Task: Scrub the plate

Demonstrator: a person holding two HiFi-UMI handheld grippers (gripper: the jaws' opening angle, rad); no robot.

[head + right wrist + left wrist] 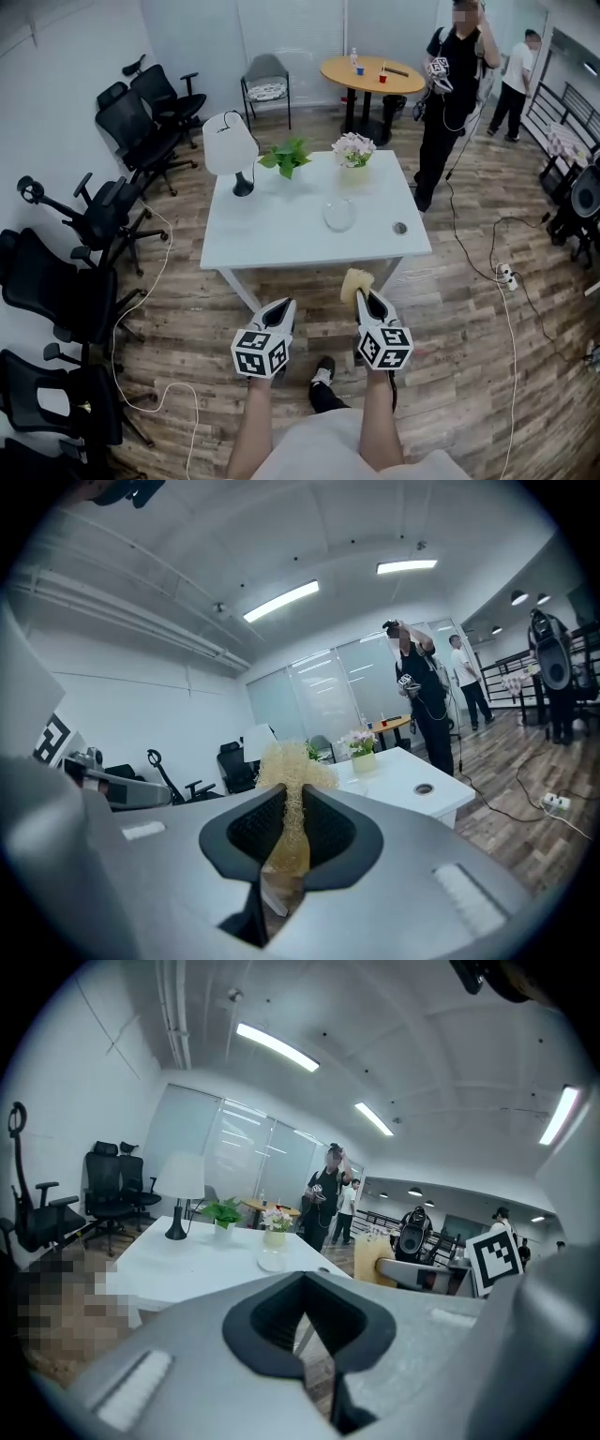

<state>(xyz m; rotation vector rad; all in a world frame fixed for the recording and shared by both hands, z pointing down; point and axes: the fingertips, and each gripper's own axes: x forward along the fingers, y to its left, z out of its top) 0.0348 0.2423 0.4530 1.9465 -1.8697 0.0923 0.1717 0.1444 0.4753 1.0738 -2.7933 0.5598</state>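
- Between the pads of the right gripper [292, 797], a straw-coloured fibrous scrubber [289, 759] is being pinched. Its loose tuft is sticking out beyond the tips, which is the end that should be meeting the dish.
- On the other side, the left gripper [302, 1286] is carrying nothing, and its jaws are pressing together on empty air.
- Both tools are hanging short of the near edge of the white table [281, 239], so I judge the step to be the approach, with no scrubbing under way yet.
- The plate [339, 215] (clear glass, easy to lose against the tabletop) is lying flat toward the far side of the table. It is just in front of the flower pot [353, 152] and well apart from both grippers.
- To do it well, the right gripper should be coming in over the plate and lowering the tuft onto its face, then working in small circles with light pressure.
- Glass on a smooth top is likely to slide, so the left jaws should be opening to steady the near rim.
- The strokes should be staying short toward the back, since the flower pot is standing close behind.
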